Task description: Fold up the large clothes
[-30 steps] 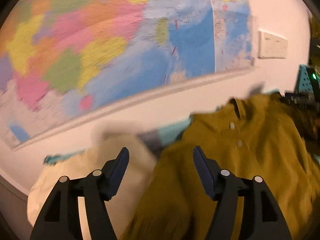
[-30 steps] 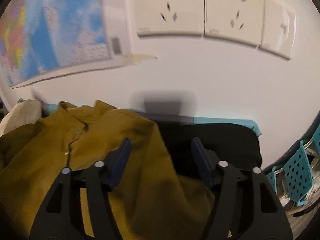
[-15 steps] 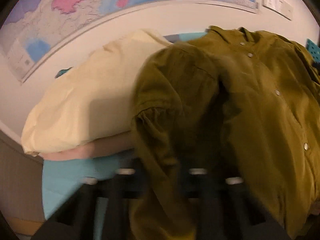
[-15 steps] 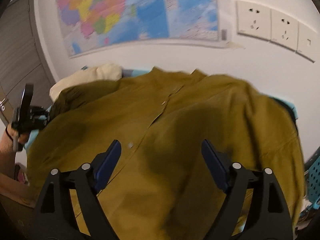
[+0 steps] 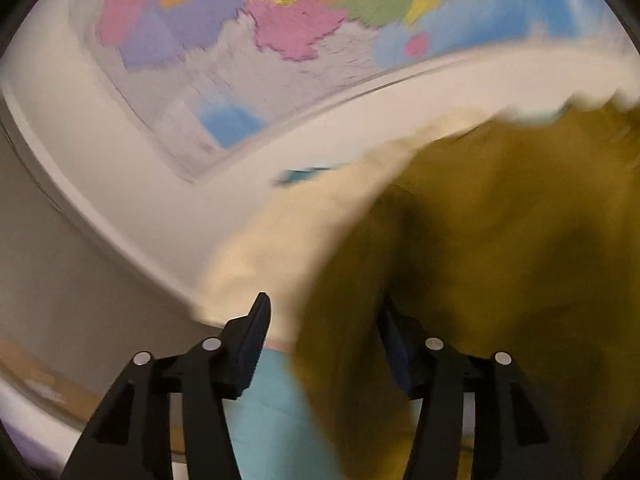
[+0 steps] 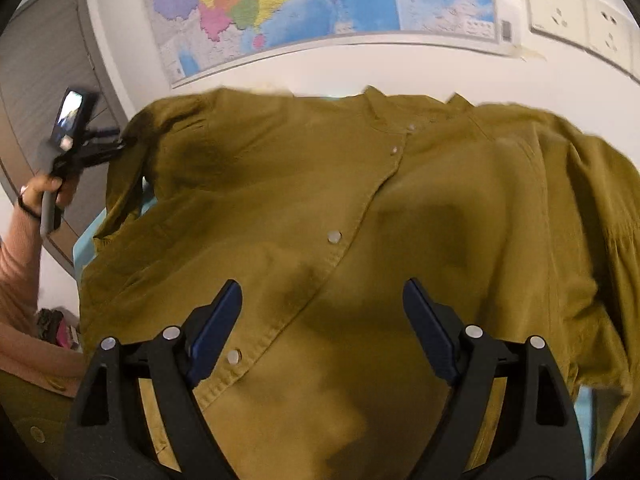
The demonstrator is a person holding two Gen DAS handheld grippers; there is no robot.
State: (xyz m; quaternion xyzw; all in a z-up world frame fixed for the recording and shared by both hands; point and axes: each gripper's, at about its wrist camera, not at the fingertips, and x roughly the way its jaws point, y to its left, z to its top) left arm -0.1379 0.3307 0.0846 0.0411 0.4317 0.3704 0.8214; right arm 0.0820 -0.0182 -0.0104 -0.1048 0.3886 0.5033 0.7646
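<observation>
A white wall (image 6: 360,68) runs behind the scene, and a large coloured map (image 6: 320,4) is fixed to it, its lower right corner held by a strip of tape. To the right of the map sit white wall sockets (image 6: 576,20) in a row. At the far left stands a grey door (image 6: 44,80), or perhaps a cupboard front; the view there is too warped to be sure. A pale blue worktop (image 5: 272,420) shows below. The light is warm and dim

Shirt (image 6: 360,208) spread front-up across table (image 5: 272,420); cream garment (image 5: 304,232) at its left; wall map (image 6: 320,4) behind.
</observation>
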